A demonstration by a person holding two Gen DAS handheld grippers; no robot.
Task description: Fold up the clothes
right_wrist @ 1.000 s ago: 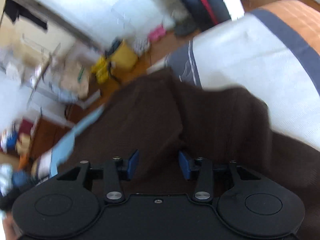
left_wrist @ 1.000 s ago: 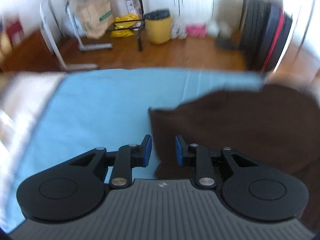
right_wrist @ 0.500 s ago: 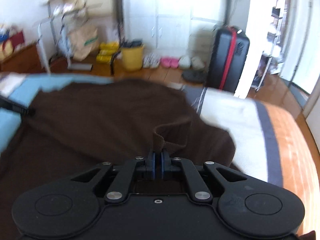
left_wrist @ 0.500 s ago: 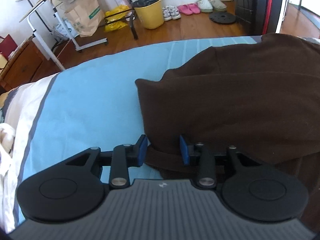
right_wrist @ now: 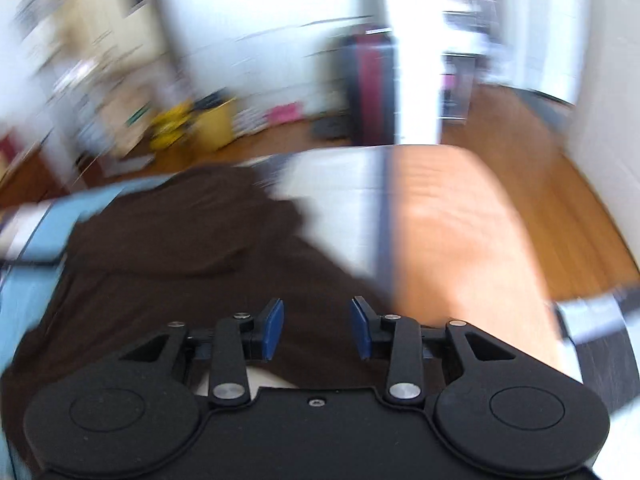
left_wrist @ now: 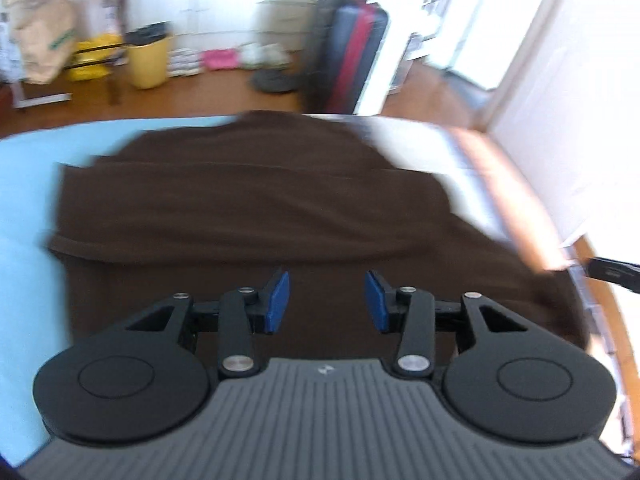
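On the bed a brown garment lies spread, partly folded over itself, across the blue stretch of the cover and onto the white part. Above it the left gripper hovers over its near portion; its jaws have just been opening and stand apart with nothing between them. Beside it, the right gripper hangs over the garment's near right edge, its jaws also just opened and empty, the cloth below them.
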